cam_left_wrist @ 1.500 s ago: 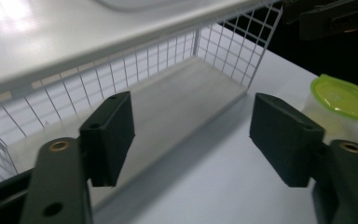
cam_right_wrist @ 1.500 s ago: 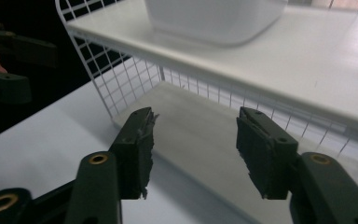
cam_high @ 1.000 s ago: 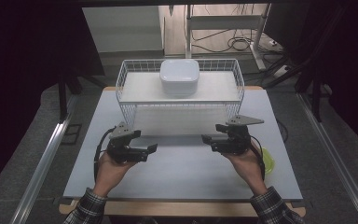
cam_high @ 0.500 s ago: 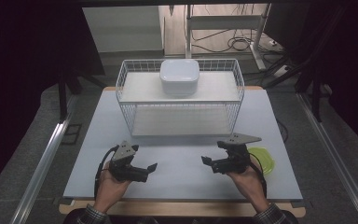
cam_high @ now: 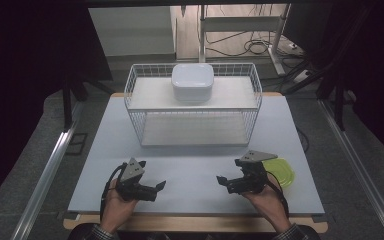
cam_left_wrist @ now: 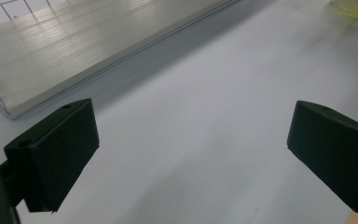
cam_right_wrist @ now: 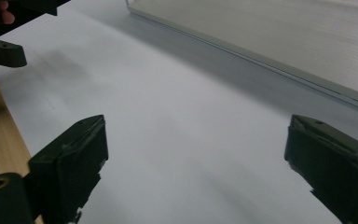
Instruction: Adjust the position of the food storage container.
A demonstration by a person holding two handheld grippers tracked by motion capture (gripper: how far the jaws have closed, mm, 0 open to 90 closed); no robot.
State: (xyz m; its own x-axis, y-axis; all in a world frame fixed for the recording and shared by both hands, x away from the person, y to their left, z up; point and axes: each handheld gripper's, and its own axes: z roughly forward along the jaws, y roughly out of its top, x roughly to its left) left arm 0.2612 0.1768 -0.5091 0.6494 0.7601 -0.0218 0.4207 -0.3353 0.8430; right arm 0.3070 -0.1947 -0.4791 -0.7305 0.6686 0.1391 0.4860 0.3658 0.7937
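The yellow-green lid point(cam_high: 281, 172), lying flat at the near right of the surface point(cam_high: 190, 165) just beside the released right hand-held gripper point(cam_high: 228, 182), is judged light, thin and slippery, best taken by its rim, while the left hand-held gripper point(cam_high: 156, 187) is also released.

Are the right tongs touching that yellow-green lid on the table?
Cannot tell. In the high view the right tongs point away from the yellow-green lid, but the hand and tong body overlap its near edge, hiding any gap.

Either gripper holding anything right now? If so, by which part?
Nothing is held. The left gripper and right gripper both have their jaws open over the bare white table, with nothing between them.
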